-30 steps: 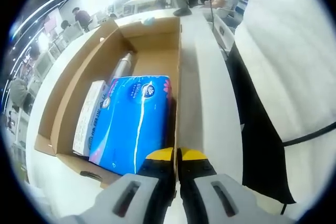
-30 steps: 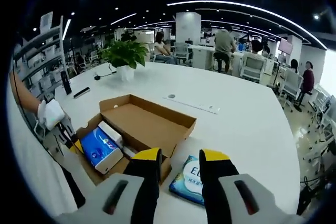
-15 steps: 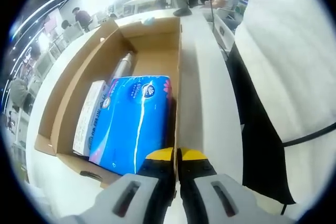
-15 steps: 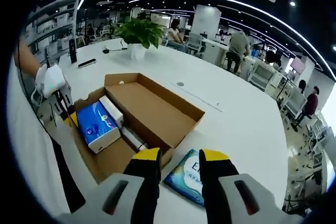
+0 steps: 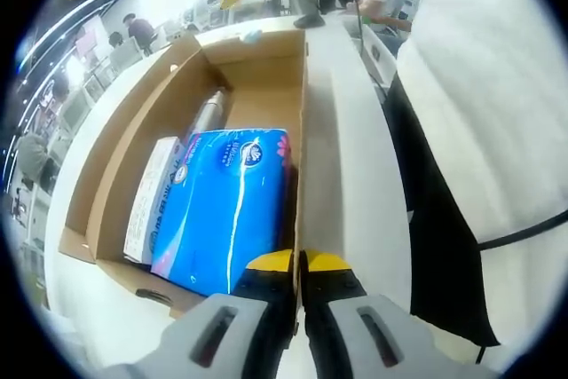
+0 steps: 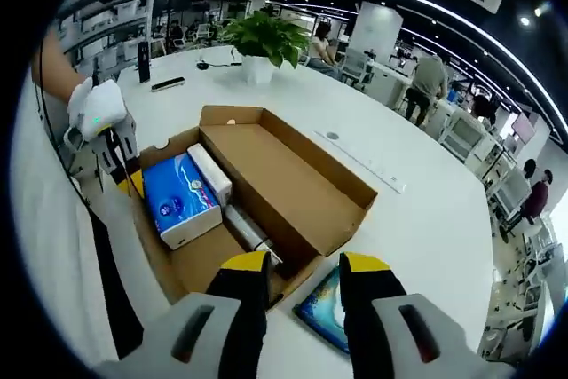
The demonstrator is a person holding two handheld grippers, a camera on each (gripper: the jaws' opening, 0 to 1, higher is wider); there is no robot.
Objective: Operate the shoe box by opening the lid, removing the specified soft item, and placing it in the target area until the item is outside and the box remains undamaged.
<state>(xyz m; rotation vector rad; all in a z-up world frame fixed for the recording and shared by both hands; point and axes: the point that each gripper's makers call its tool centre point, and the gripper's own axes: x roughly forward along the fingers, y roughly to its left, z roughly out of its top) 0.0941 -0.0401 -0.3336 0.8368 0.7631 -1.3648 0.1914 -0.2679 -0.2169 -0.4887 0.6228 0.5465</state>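
The right gripper (image 6: 304,265) has swung nearer the open brown cardboard shoe box (image 6: 302,185), fingers apart, empty. Left gripper (image 5: 298,262) pinches its wall. Blue soft tissue pack (image 5: 227,205) lies inside; descend squarely, avoiding walls.

A white table (image 6: 417,219) carries the open shoe box (image 6: 293,188), a blue packet (image 6: 324,312) and a potted plant (image 6: 264,46).

The box (image 6: 293,193) stands open, free from above. Its far half is bare floor, easy passage. The near end is crowded: blue pack (image 6: 176,201), white carton (image 6: 211,175) and a metal tube (image 6: 251,232) packed together. The left gripper (image 6: 124,185) pinches the near wall.
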